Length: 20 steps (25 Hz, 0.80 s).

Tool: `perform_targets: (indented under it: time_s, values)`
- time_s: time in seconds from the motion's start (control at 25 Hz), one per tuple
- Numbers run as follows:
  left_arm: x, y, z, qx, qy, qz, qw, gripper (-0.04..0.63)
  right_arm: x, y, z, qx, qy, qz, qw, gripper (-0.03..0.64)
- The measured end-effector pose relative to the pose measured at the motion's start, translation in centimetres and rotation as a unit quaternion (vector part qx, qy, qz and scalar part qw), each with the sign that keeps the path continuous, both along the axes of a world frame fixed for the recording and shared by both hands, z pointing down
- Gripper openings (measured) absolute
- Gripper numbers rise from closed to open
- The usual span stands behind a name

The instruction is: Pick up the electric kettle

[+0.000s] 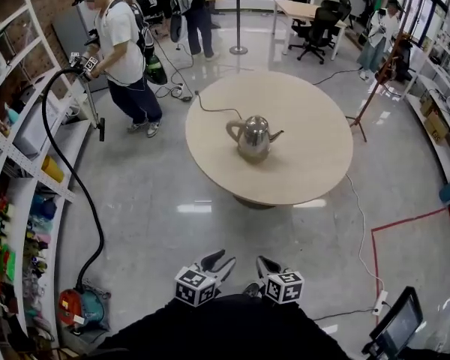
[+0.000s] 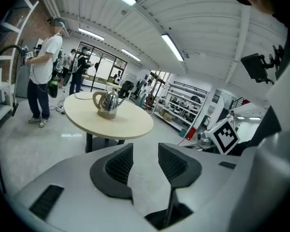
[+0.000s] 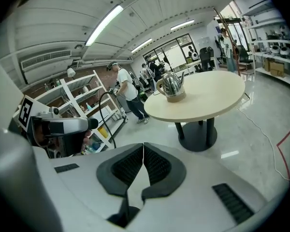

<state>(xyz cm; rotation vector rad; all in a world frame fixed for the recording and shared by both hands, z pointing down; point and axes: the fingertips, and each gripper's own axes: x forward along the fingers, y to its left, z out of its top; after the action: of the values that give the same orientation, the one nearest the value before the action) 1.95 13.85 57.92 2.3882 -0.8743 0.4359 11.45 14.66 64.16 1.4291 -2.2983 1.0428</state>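
Observation:
A shiny steel electric kettle (image 1: 253, 136) with a curved handle stands on its base near the middle of a round beige table (image 1: 315, 148). The kettle (image 2: 107, 103) is far ahead in the left gripper view, and the kettle (image 3: 171, 86) is likewise far off in the right gripper view. My left gripper (image 1: 217, 262) is held low near my body, well short of the table, its jaws open with nothing between them. My right gripper (image 1: 264, 265) is beside it, jaws shut and empty.
A person (image 1: 124, 51) with a vacuum hose stands left of the table. White shelving (image 1: 19, 178) runs along the left wall. A vacuum cleaner (image 1: 81, 307) sits on the floor at lower left. Cables (image 1: 364, 238) and red floor tape (image 1: 405, 223) lie to the right.

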Motion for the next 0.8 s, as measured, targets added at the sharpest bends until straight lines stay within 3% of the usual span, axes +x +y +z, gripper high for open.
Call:
perform_targets:
  time_s: [0.24,0.48,0.8]
  values:
    - [3.0,-0.7,0.1,-0.004,-0.027,-0.009,0.9996,0.175,2.9,-1.1,0.1,0.009,-0.018,-0.008,1.000,0.014]
    - [5.4,-2.7,0.6,-0.006,-0.046,-0.005,0.9989,0.175,6.6,-3.4,0.0,0.029,-0.031,0.033,0.999,0.014]
    - [8.2,-5.1,0.5,-0.020,-0.027,0.038,0.9987,0.175,9.3,-4.3,-0.4,0.014,-0.020,0.074,0.997,0.014]
